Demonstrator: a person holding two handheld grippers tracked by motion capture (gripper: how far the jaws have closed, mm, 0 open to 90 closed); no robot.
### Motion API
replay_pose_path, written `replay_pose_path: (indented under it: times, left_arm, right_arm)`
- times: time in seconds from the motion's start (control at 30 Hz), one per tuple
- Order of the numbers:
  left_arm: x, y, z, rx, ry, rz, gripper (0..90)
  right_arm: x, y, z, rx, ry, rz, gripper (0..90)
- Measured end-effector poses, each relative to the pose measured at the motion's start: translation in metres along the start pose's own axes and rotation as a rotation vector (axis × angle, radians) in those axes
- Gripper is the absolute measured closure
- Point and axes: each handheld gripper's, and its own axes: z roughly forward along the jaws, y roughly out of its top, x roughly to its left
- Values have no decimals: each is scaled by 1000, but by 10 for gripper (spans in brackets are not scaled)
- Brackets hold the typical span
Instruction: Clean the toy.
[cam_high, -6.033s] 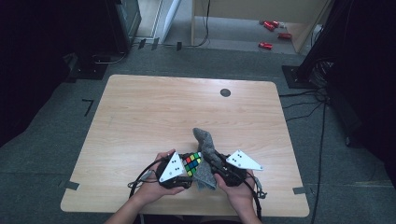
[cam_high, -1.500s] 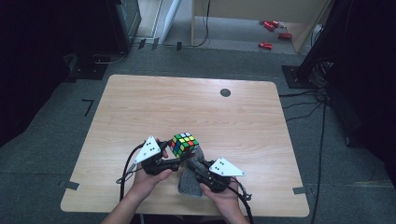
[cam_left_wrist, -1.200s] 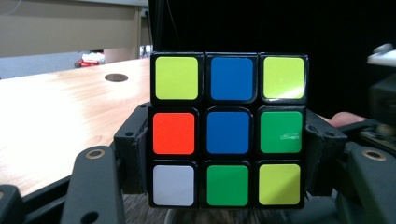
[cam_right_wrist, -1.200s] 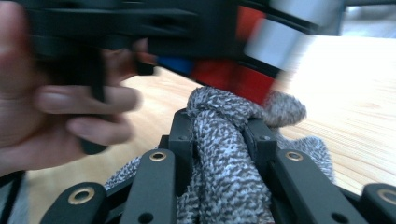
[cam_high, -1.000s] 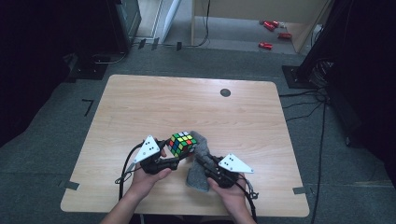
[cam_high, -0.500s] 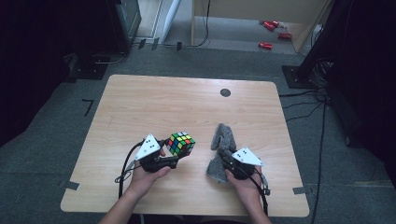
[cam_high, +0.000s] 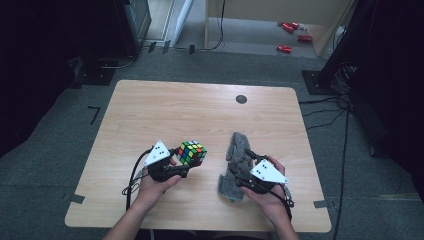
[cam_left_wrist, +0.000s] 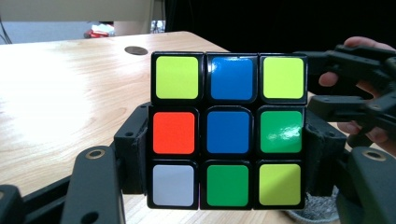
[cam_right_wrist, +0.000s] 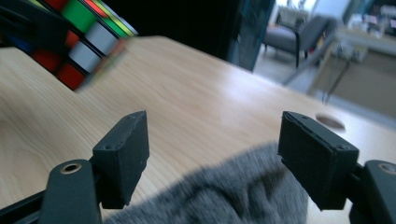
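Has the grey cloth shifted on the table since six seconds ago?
Yes. The grey cloth has gone rightward, away from the cube, toward the table's right edge.

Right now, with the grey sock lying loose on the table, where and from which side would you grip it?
Grip the grey sock at its far, narrower end, coming from above with the right gripper, whose jaws have just been opening and stand apart over it. It lies limp and lengthwise, with bare table beyond it, so that end probably pinches most easily.

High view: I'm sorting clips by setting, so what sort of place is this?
Probably a lab or recording workspace, not a home: a bare wooden table on grey carpet with tape marks, dark equipment stands and loose cables around it.
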Motion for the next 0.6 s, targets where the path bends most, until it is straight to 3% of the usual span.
replay_pose_path:
  times: [0.17,0.37,0.6]
  left_arm:
    - [-3,3,0,13,-35,-29,344]
    - [-6,6,2,47,-85,-66,344]
    - [-11,7,7,100,-112,-74,344]
  right_arm:
    - [21,9,4,-63,67,-113,227]
    - [44,4,15,-76,124,-231,217]
    - [56,1,20,-97,142,-277,193]
